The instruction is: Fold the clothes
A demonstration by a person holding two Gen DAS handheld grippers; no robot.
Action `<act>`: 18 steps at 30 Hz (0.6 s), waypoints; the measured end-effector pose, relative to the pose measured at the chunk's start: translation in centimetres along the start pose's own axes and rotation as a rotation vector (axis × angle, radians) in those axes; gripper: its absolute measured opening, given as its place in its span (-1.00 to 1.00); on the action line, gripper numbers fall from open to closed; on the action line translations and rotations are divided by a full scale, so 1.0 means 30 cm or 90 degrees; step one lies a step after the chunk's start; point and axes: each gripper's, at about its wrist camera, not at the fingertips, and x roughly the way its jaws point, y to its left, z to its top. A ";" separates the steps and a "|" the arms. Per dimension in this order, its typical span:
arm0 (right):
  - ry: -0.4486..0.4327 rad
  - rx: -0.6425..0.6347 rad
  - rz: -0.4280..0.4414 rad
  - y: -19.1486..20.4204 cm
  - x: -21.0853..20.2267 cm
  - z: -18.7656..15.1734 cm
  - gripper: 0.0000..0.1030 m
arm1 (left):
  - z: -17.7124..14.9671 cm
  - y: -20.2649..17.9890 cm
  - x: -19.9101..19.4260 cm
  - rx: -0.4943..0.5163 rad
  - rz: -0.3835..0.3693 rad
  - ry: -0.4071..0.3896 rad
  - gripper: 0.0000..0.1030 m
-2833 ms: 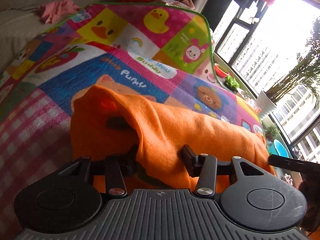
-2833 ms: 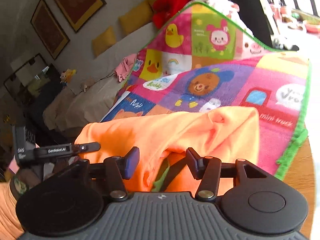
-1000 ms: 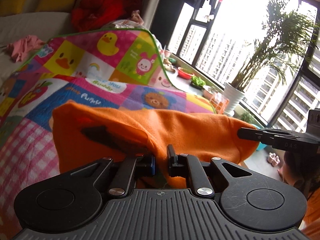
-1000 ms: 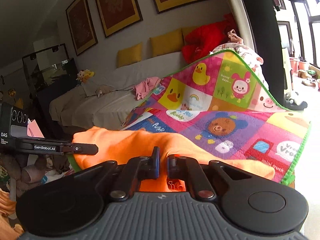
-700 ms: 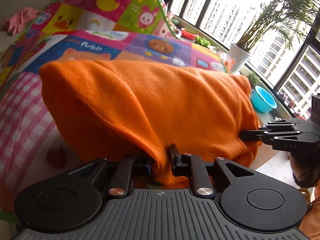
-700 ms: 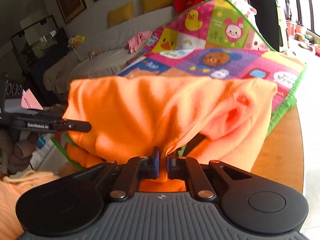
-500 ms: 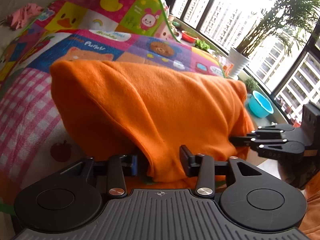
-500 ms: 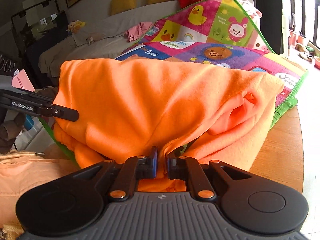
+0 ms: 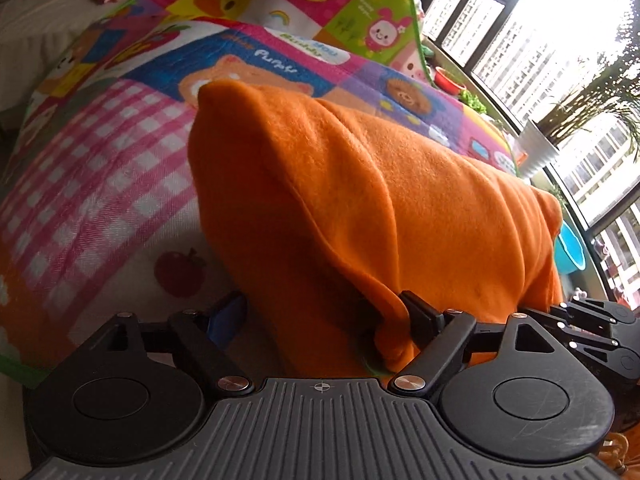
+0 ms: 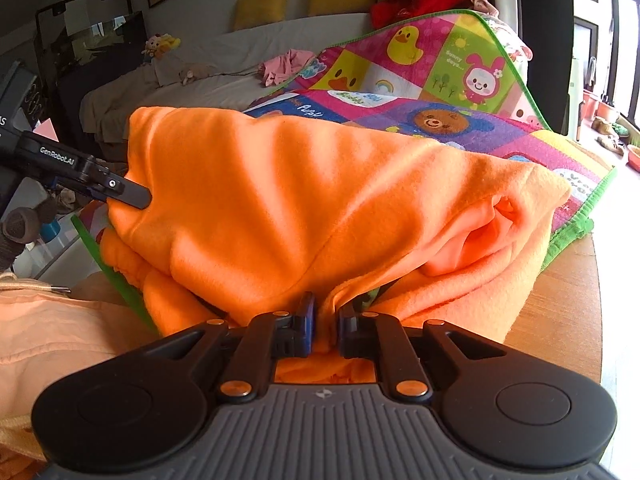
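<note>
The orange fleece garment (image 9: 400, 208) lies folded on the cartoon play mat (image 9: 120, 168), long axis running between my two grippers. My left gripper (image 9: 320, 316) is opening; its pads stand apart, cloth draped loosely between them. My right gripper (image 10: 325, 322) is beginning to open, pads still pinching a fold of the hem. The garment's underside and near edge are hidden. Legible writing: "Puppy" on the mat, "GenRobot.AI" on the left gripper in the right wrist view.
</note>
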 end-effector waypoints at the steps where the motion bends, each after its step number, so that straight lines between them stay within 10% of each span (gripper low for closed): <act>1: -0.002 0.005 0.000 -0.005 -0.007 0.003 -0.73 | -0.001 -0.009 0.007 0.008 -0.002 0.000 0.57; 7: -0.105 0.047 -0.044 -0.093 -0.147 0.082 0.31 | -0.010 -0.029 0.025 0.037 -0.003 -0.006 0.39; 11: -0.102 0.128 -0.104 -0.204 -0.149 0.095 0.38 | -0.017 -0.026 0.027 0.038 -0.010 -0.015 0.33; 18: -0.027 0.218 -0.053 -0.259 0.012 0.034 0.36 | 0.020 -0.018 0.056 0.029 -0.034 -0.033 0.11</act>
